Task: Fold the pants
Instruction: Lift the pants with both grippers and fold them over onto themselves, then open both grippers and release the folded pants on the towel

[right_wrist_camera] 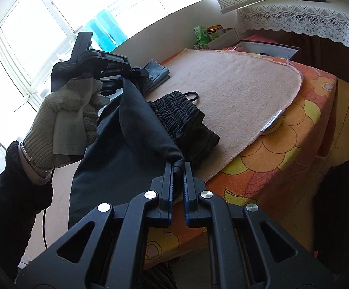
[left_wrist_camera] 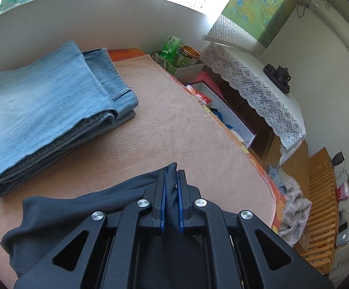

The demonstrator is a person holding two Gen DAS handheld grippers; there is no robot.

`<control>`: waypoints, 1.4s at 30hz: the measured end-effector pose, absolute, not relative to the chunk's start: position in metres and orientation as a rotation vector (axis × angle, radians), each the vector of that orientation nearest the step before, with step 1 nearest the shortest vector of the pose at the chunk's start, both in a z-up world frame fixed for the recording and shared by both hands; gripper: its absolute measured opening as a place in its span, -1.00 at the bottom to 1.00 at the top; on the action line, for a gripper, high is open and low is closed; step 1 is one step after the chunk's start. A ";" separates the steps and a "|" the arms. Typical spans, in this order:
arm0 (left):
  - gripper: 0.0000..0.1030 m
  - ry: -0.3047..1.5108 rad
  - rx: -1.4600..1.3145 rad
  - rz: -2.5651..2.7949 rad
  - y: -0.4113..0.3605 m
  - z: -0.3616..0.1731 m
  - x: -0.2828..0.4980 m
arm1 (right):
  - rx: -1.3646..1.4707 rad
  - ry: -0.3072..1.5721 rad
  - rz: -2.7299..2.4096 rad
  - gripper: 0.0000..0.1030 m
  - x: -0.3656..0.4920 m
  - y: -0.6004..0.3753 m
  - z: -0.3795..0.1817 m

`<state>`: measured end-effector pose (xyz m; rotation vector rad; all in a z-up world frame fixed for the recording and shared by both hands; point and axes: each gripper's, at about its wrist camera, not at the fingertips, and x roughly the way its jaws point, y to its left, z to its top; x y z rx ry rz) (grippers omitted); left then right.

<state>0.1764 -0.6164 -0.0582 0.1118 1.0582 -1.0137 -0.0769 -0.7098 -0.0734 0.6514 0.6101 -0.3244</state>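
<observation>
Both grippers (left_wrist_camera: pixel 171 183) (right_wrist_camera: pixel 178 175) pinch dark pants (right_wrist_camera: pixel 131 130)

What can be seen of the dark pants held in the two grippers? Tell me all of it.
The dark navy soft-fabric pants are partly lifted off the peach towel-covered bed. The black left gripper, held by a gloved hand, is shut on one end of a fabric edge; the black right gripper is shut on the other, so the edge runs between them. The gathered elastic waistband, with a drawcord loop, rests on the towel. The remaining cloth hangs in loose folds toward the person.
</observation>
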 end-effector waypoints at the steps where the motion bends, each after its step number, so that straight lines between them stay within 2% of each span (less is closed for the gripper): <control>1: -0.82 1.068 0.116 -1.018 -0.621 -0.058 0.176 | 0.653 0.615 -0.328 -0.86 -0.076 -0.710 -0.075; 2: -0.68 1.073 0.121 -1.027 -0.623 -0.057 0.177 | 0.654 0.619 -0.328 -0.86 -0.076 -0.710 -0.076; 4: -0.56 1.062 0.124 -1.011 -0.622 -0.050 0.179 | 0.658 0.630 -0.330 -0.86 -0.076 -0.712 -0.078; 7: -0.20 1.040 0.095 -1.003 -0.609 -0.033 0.190 | 0.649 0.642 -0.362 -0.85 -0.079 -0.716 -0.080; 17: -0.20 0.868 0.079 -0.903 -0.495 0.014 0.226 | 0.540 0.604 -0.423 -0.83 -0.085 -0.729 -0.055; 24: -0.20 0.910 0.053 -0.857 -0.426 -0.018 0.225 | 0.353 0.637 -0.290 -0.79 -0.024 -0.718 -0.023; 31: -0.20 1.002 0.031 -0.828 -0.402 -0.068 0.229 | 0.282 0.704 -0.084 -0.76 0.020 -0.663 -0.020; 33: -0.20 1.002 0.030 -0.834 -0.399 -0.076 0.235 | 0.258 0.728 -0.017 -0.49 0.025 -0.636 -0.022; 34: -0.20 1.000 0.035 -0.839 -0.399 -0.079 0.237 | 0.239 0.740 0.018 -0.14 0.025 -0.621 -0.023; 35: -0.20 1.000 0.030 -0.857 -0.399 -0.081 0.240 | 0.209 0.749 0.056 0.03 0.025 -0.604 -0.025; 42: -0.20 1.041 0.095 -0.975 -0.405 -0.105 0.257 | -0.003 0.835 0.148 0.04 0.003 -0.518 -0.046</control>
